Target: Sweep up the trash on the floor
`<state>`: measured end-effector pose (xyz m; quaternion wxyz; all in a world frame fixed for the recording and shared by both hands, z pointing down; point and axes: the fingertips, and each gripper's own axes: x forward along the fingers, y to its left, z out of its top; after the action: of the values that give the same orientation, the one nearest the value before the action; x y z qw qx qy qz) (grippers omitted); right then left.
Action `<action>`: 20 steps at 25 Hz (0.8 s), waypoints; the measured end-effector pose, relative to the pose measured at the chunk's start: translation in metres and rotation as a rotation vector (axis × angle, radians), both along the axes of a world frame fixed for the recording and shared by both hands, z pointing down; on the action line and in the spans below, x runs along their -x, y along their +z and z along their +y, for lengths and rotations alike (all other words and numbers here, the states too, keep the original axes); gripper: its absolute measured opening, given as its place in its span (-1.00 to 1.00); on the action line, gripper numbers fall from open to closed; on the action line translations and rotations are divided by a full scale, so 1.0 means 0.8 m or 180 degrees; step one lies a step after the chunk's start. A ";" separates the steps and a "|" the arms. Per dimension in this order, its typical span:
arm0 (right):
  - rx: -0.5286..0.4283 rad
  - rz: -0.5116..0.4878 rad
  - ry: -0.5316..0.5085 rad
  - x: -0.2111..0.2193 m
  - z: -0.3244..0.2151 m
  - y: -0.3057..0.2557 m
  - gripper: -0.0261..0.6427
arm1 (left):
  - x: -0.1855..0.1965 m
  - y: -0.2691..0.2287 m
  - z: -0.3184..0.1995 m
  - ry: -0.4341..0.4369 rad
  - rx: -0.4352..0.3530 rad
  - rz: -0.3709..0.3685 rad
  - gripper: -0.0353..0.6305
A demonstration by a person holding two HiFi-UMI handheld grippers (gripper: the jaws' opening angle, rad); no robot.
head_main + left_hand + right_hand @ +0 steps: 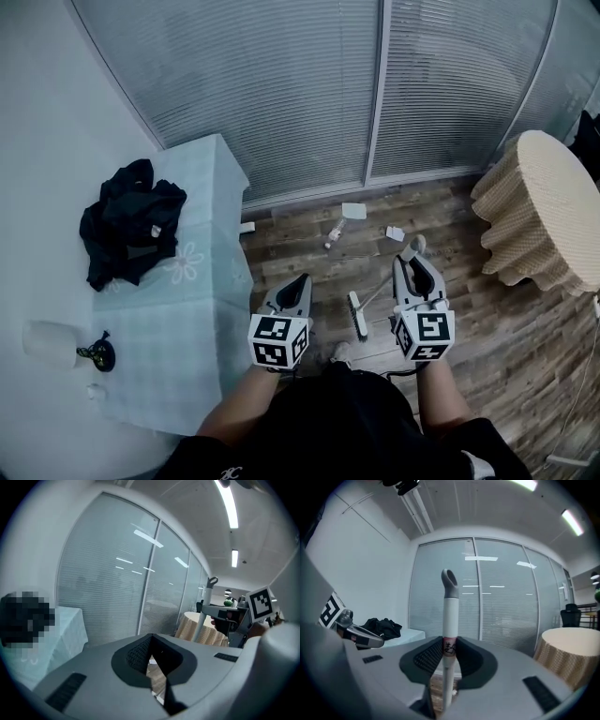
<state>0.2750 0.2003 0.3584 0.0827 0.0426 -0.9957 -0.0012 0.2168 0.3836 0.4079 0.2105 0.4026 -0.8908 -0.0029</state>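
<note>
Down on the wood-plank floor (487,319), the trash lies scattered near the foot of the blind-covered glass wall (281,84). We have a clear plastic bottle (335,231) lying flat, a white paper scrap (353,211) just beyond it, and a second crumpled scrap (395,232) off to the right.

Closer to the person, the broom (357,317) sits with its brush head on the planks, apart from the litter. Its white handle (451,616) slants up into the right gripper (450,641). The jaws are clamped on the handle at a pinkish label band, and the grey hanging loop pokes up above them.

Over to the left gripper (151,637), and it carries nothing. Its jaws are pressed together at the tips, with a sliver of floor showing in the gap behind them. From the head view, the two grippers are held out side by side, with the brush head on the floor between them.

At the person's left stands a table under a pale blue cloth (202,281). On it are a heap of black clothing (131,220), a white roll (49,342) and a small dark ornament (97,352). At far right is a round table draped in beige (548,202).
</note>
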 end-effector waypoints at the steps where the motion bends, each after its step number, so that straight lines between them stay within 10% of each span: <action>1: -0.0005 0.0004 -0.0013 0.010 -0.010 0.002 -0.63 | 0.008 0.000 -0.010 0.0015 0.0049 -0.0045 -0.90; 20: -0.0210 0.0039 -0.0139 0.157 -0.108 0.009 -0.63 | 0.139 0.027 -0.100 -0.0127 -0.0009 0.0088 -0.90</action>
<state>0.1495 0.1136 0.3658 0.0873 0.0235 -0.9952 -0.0362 0.1055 0.3036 0.4292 0.2222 0.3849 -0.8957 -0.0139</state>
